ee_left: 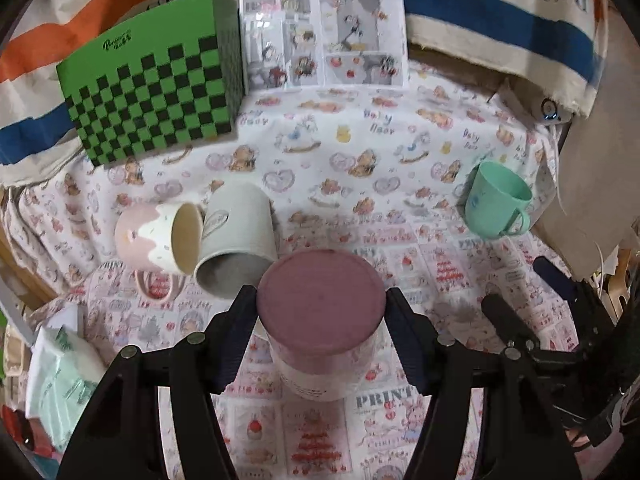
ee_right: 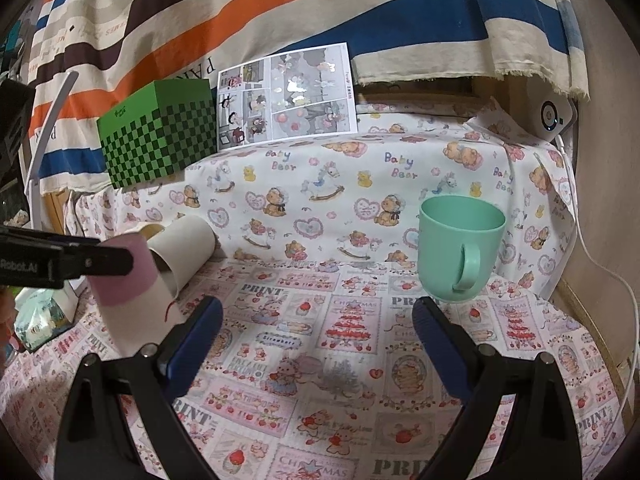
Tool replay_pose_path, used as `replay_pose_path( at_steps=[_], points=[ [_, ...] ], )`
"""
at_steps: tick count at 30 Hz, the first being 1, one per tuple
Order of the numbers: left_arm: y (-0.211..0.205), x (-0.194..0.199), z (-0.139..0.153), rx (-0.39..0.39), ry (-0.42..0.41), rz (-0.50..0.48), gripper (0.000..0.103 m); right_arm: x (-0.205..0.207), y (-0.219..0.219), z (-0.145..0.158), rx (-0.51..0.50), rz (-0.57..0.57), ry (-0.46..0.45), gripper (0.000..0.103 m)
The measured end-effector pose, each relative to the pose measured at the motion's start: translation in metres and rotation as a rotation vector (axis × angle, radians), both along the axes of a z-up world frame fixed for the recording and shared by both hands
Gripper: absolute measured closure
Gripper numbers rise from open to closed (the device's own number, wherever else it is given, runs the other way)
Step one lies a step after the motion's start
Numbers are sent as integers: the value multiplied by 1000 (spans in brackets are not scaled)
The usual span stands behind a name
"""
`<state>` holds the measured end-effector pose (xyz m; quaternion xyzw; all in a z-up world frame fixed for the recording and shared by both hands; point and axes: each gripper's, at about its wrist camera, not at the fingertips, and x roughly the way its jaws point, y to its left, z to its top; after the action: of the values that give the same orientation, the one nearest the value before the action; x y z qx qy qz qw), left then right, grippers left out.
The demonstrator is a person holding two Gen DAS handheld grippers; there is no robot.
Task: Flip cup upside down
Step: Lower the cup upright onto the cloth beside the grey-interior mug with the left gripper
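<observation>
L hand-held gripper point(ee_left: 322, 300) clamps pink-bottomed cup point(ee_left: 322, 320), base up, just in front of grey cup point(ee_left: 238, 240) lying on desk point(ee_left: 400, 240). R hand-held gripper point(ee_right: 316, 320) wide, holding nothing; mint mug point(ee_right: 460, 248) upright well right of grey cup.

R gripper point(ee_right: 318, 320) is hanging w/ jaws wide apart over the printed cloth point(ee_right: 320, 360), nothing btwn them. Mint-green mug point(ee_right: 460, 244) is standing upright, handle facing cam, just beyond R finger. At left, L gripper point(ee_right: 116, 260) is clamping a pink-and-white cup point(ee_right: 132, 300), tilted; a grey cup point(ee_right: 186, 250) is lying on its side behind it. Green checkered box point(ee_right: 160, 136) is sitting at back.
</observation>
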<state>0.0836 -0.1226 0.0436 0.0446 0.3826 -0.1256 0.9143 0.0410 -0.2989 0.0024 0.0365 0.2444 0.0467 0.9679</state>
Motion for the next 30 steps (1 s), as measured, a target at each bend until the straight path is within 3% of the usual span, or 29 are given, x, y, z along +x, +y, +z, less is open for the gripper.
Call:
replay_pose_path(
  at_steps=[5, 10, 12, 15, 19, 21, 24, 27, 30],
  points=[
    [0, 0, -8, 20, -102, -12, 40, -1, 0, 1, -1, -1, -13, 4],
    [8, 8, -20, -23, -60, -9, 40, -2, 1, 1, -9, 4, -14, 4],
    [9, 6, -20, -26, -80, -15, 40, -2, 2, 1, -14, 7, -16, 3],
    [9, -2, -8, -7, -197, -37, 23, -2, 4, 2, -23, 2, -18, 3],
    [22, -17, 9, -50, -280, -67, 17, -4, 4, 2, -22, 9, -30, 3],
    [29, -29, 14, -34, -348, -58, 13, -5, 6, 2, -32, 15, -36, 3],
    [42, -47, 15, -27, -436, -61, 0, -8, 11, 3, -52, 24, -54, 2],
    [62, -60, 9, -82, -445, -56, 0, -11, 14, 5, -69, 32, -75, 1],
    [79, -68, 2, -78, -469, 9, 0, -16, 19, 6, -90, 42, -98, 0]
  ],
)
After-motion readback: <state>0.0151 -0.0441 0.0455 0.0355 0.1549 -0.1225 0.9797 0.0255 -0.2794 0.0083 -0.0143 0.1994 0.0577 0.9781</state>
